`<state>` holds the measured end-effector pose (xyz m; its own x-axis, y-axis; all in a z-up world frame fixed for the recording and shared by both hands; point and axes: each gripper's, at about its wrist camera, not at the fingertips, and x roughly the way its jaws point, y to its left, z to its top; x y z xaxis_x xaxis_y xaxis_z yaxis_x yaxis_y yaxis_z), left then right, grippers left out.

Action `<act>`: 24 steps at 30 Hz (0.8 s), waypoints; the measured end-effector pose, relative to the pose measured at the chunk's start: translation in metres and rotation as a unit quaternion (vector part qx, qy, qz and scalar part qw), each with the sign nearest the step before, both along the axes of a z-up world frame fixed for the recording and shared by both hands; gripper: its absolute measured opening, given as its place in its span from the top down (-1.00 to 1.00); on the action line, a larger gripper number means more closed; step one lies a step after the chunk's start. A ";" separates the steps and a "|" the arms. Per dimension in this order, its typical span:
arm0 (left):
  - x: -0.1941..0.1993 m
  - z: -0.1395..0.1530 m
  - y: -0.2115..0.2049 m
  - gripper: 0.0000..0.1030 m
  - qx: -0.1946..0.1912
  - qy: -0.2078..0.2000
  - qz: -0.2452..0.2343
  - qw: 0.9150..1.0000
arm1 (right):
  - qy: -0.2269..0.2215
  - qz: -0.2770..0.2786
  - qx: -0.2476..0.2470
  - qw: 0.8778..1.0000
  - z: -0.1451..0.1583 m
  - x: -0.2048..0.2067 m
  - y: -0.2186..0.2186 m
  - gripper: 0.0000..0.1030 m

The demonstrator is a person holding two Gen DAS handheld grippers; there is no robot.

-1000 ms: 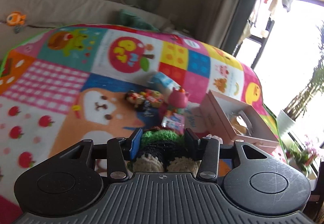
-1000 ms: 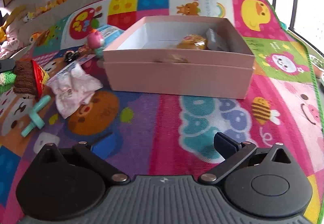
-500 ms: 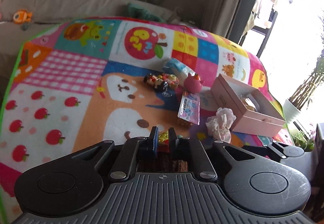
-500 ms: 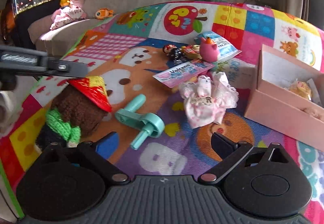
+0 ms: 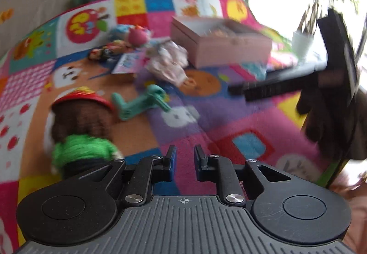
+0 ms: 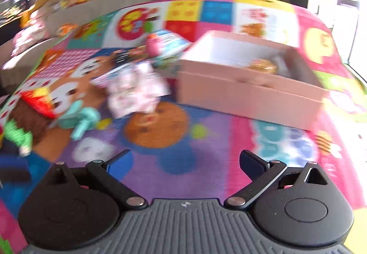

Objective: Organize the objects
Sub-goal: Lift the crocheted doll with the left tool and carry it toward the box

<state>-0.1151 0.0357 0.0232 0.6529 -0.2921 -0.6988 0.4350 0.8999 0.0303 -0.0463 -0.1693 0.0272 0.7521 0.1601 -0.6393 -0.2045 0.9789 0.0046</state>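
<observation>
Nearest the left wrist camera, the left gripper point(image 5: 184, 163) hangs over the patchwork play mat point(image 5: 229, 130), its fingers parted by a narrow gap with nothing between them; nearest the right wrist camera, the right gripper point(image 6: 186, 162) hangs over the same mat point(image 6: 206, 150), fingers spread wide and empty; both views are motion-blurred. Just left of the left gripper, a crocheted doll point(image 5: 79, 132) lies on the mat: brown body, green collar, red-and-yellow hat; in the right wrist view it point(image 6: 27, 114) sits at the far left. Beside the doll, a teal plastic toy point(image 5: 142, 101) point(image 6: 80, 119); further on, a white-and-pink frilled cloth item point(image 5: 167, 63) point(image 6: 135, 91), with a flat printed packet point(image 5: 128, 63) just beside it. Behind these, a pink round-bodied figure point(image 5: 137, 34) point(image 6: 154, 45) and some small dark toys point(image 5: 107, 51), too blurred to name. Right of the cloth item, an open pink box point(image 5: 220, 47) point(image 6: 247, 93) holds a yellowish object point(image 6: 262, 64). Beyond the mat, a sofa point(image 6: 34, 43).
</observation>
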 end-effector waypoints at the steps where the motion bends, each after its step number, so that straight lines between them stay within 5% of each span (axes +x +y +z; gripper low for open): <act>1: 0.002 -0.006 -0.011 0.64 0.023 0.001 -0.007 1.000 | -0.003 -0.016 -0.003 1.000 0.000 0.000 -0.008 -0.93; 6: 0.016 -0.003 -0.034 0.75 0.033 0.025 -0.025 0.999 | -0.009 -0.070 0.008 0.997 -0.002 -0.001 -0.051 -1.00; 10: 0.027 0.000 -0.039 0.74 -0.002 0.053 -0.022 0.998 | 0.017 -0.106 0.086 0.991 -0.007 0.004 -0.083 -1.00; 13: 0.027 0.000 -0.041 0.25 -0.023 0.067 -0.034 0.997 | 0.018 -0.109 0.110 0.988 -0.008 0.004 -0.089 -1.00; 14: 0.027 -0.001 -0.044 0.14 -0.019 0.064 -0.040 0.997 | 0.017 -0.106 0.111 0.988 -0.009 0.004 -0.089 -1.00; 20: 0.027 -0.002 -0.044 0.27 -0.007 0.045 -0.021 0.999 | 0.012 -0.098 0.119 0.988 -0.008 0.001 -0.088 -1.00; 24: 0.010 0.012 -0.030 0.32 -0.007 -0.007 0.015 1.000 | 0.011 -0.101 0.126 0.987 -0.008 0.001 -0.090 -1.00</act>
